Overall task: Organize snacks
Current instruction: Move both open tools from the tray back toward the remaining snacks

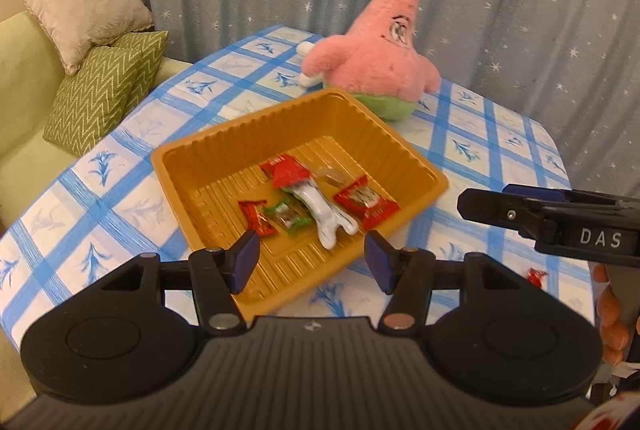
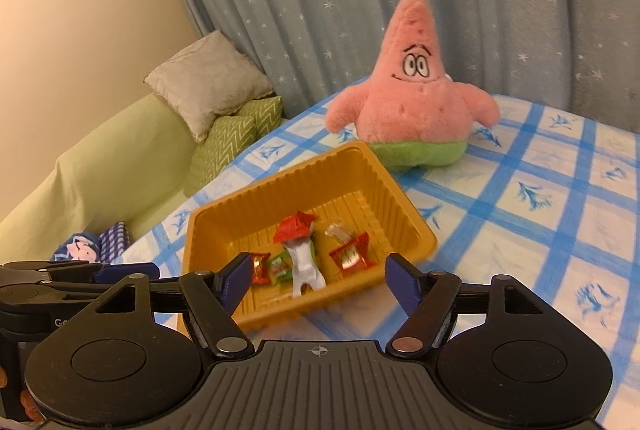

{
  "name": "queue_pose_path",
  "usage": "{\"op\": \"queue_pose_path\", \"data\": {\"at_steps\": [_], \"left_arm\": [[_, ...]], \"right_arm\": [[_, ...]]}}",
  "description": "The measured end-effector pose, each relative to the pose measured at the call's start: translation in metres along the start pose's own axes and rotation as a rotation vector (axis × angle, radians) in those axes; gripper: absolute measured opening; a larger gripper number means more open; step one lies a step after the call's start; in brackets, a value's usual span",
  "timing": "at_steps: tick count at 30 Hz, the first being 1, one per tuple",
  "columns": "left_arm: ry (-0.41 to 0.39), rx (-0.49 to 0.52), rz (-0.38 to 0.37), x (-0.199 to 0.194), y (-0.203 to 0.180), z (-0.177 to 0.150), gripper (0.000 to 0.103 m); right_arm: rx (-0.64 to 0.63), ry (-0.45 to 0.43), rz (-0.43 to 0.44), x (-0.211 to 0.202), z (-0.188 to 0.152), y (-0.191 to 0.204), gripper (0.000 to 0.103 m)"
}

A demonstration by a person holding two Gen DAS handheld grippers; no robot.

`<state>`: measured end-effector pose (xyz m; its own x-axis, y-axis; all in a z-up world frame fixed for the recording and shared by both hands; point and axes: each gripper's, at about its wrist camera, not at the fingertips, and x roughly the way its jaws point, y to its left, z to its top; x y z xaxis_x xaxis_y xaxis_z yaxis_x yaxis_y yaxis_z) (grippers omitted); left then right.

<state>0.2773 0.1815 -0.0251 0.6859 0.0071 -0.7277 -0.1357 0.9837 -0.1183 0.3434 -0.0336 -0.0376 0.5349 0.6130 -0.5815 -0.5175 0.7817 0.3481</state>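
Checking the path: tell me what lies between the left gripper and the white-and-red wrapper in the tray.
Left wrist view: only the yellow tray's near wall and bare ribbed floor lie between the left gripper and the white-and-red wrapper.

Each gripper was matte black plastic – a ribbed housing flanked by two round discs with recessed circles. The left gripper (image 1: pixel 311 257) and the right gripper (image 2: pixel 316 280) both carried dark blue pads on black linkage fingers, pinned by one silver and one copper-coloured rivet. White letters "DAS" marked the right gripper's side – a small silver screw sat further along it.
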Motion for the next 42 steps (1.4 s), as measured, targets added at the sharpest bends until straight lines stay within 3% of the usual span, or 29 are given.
{"op": "queue_pose_path", "data": {"at_steps": [24, 42], "left_arm": [[0.096, 0.078, -0.078, -0.029, -0.072, -0.077, 0.057], [0.127, 0.188, -0.123, -0.015, -0.103, -0.109, 0.057]], "right_arm": [[0.105, 0.037, -0.132, -0.107, -0.085, -0.050, 0.076], [0.165, 0.079, -0.226, -0.126, -0.124, -0.076, 0.076]]}}
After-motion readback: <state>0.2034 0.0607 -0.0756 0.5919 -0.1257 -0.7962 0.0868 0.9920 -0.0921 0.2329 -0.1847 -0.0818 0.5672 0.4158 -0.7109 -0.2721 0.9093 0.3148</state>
